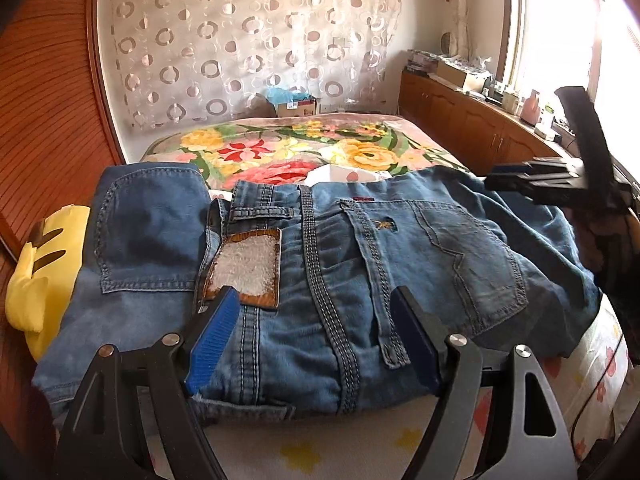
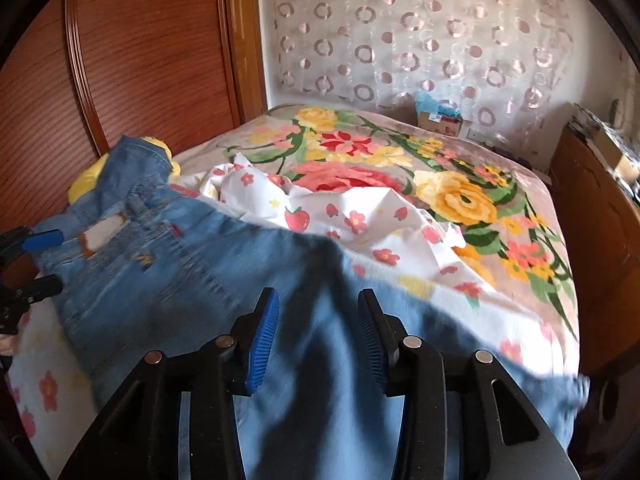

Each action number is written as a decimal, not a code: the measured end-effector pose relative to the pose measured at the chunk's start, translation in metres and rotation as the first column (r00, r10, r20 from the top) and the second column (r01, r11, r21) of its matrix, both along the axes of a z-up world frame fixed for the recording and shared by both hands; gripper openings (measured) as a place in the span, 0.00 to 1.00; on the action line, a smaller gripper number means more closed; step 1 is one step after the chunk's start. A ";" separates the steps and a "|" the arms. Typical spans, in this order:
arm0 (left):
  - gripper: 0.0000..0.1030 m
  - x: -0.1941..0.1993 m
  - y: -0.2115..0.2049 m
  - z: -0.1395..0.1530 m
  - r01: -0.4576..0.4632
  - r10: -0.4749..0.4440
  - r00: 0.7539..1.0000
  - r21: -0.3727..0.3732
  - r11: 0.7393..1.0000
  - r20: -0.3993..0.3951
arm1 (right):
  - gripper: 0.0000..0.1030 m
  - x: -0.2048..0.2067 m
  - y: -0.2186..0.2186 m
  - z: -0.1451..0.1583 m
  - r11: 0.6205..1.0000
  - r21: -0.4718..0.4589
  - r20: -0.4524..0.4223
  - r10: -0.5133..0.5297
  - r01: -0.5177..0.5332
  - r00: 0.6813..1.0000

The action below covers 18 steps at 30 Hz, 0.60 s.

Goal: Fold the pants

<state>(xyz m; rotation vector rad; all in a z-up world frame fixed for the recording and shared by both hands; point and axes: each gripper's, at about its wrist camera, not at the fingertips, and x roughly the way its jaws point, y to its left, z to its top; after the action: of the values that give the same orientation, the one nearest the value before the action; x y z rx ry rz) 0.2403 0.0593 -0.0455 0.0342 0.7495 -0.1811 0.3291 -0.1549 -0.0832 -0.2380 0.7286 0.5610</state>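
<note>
Jeans lie across the near end of a bed, seat side up, on a white sheet printed with strawberries and flowers. Their waistband, with a leather patch, points toward a flowered blanket.

In the left wrist view, the left gripper hangs over the seat, jaws spread wide on either side of the centre seam, pinching nothing. In the right wrist view, the right gripper sits over blurred denim with its jaws part open and nothing clamped.

Risks, as a judgement: with neither gripper holding cloth, the loose denim may slump or bunch. One edge drapes over a yellow plush toy, so a fold made there could come out crooked. A pinch may also snag the sheet beneath.
</note>
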 end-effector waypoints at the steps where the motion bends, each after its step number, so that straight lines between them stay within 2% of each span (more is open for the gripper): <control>1: 0.76 -0.003 0.000 0.000 0.000 0.000 1.000 0.001 1.000 0.003 | 0.42 -0.009 -0.013 0.004 1.000 0.012 -0.001 -0.007 0.007 1.000; 9: 0.76 -0.022 0.007 -0.001 -0.004 0.004 1.000 -0.003 1.000 0.006 | 0.43 -0.094 -0.051 0.003 0.995 0.066 -0.024 -0.077 0.079 0.997; 14: 0.76 -0.028 0.011 -0.001 -0.012 0.012 1.000 -0.009 1.000 0.012 | 0.43 -0.127 -0.062 0.002 0.991 0.073 -0.034 -0.111 0.113 0.993; 18: 0.76 -0.031 0.019 -0.005 -0.028 0.028 1.000 -0.005 1.000 0.014 | 0.49 -0.154 -0.068 0.000 0.987 0.086 -0.048 -0.130 0.133 0.990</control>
<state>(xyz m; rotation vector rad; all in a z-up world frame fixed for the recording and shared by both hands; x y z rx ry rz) 0.2096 0.0785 -0.0505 0.0204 0.7351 -0.1558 0.1755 -0.2225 -0.0831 -0.0945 0.7525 0.4727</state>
